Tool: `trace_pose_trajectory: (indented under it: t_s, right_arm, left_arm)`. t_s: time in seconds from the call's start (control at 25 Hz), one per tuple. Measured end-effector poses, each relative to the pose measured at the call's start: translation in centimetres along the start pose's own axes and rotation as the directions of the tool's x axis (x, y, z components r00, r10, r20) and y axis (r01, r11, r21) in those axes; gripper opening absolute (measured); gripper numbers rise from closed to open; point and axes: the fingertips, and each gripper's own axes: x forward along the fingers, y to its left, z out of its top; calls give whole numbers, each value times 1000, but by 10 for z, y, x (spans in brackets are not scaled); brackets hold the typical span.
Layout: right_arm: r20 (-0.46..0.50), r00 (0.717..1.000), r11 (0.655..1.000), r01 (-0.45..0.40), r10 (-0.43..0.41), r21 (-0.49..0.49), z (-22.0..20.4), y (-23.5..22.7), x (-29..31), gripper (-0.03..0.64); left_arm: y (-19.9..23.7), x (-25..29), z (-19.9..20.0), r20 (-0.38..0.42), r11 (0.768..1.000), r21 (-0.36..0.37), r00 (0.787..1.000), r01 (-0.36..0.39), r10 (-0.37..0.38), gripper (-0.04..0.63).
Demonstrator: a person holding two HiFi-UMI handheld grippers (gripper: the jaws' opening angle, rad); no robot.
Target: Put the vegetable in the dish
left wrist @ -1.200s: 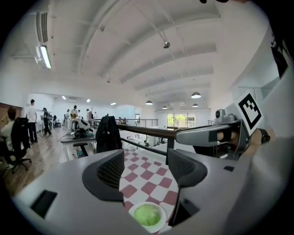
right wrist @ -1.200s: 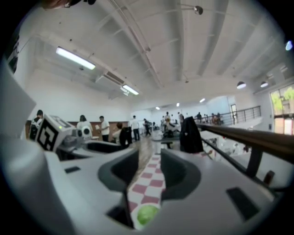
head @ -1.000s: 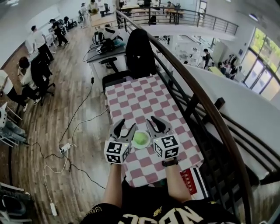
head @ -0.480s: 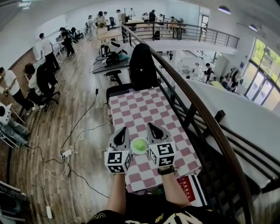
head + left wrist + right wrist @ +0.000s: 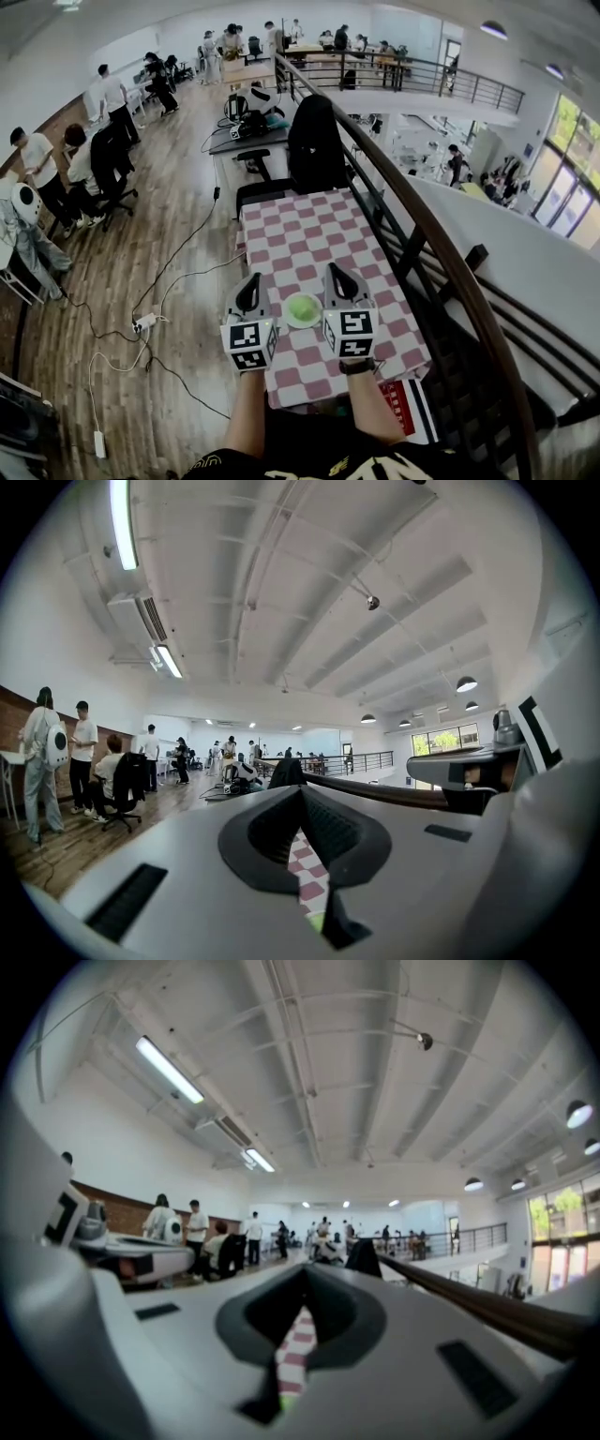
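Vegetable (image 5: 302,306) in dish (image 5: 316,322) — left gripper (image 5: 249,286) 9 o'clock, right gripper (image 5: 339,279) 3, both pressed together, empty — pull back clear of rim.

left gripper (image 5: 250,281) with jaws shut tight and holding nothing, right gripper (image 5: 337,274) shut and holding nothing too, both side by side, pointing forward, forearms (image 5: 246,408) stretched out in front

A black chair (image 5: 314,141) stands at the far end of the red-and-white checked surface (image 5: 300,234). A curved railing (image 5: 412,202) runs along its right side. Cables (image 5: 178,253) trail across the wooden floor (image 5: 187,159) to its left.
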Motion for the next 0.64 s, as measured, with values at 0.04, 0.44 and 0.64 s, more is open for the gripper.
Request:
trace_pose_trajectory:
  t_s: [0.04,0.44,0.64]
  right_arm:
    - [5,1000,1000,-2,2,0,2,0,1,17]
    - [46,997,997,54,-57,52,15,-26,6,17]
    - [12,996,994,86,-86,63,8,-38,5,17]
  left_arm:
    - [-1,1,2,2,1000,8,1000,0,0,17]
    - [-13,11,9,44,998,59,999,-4,1,17]
    - [-32,10,-8,2,997,58,999,42,-42,18]
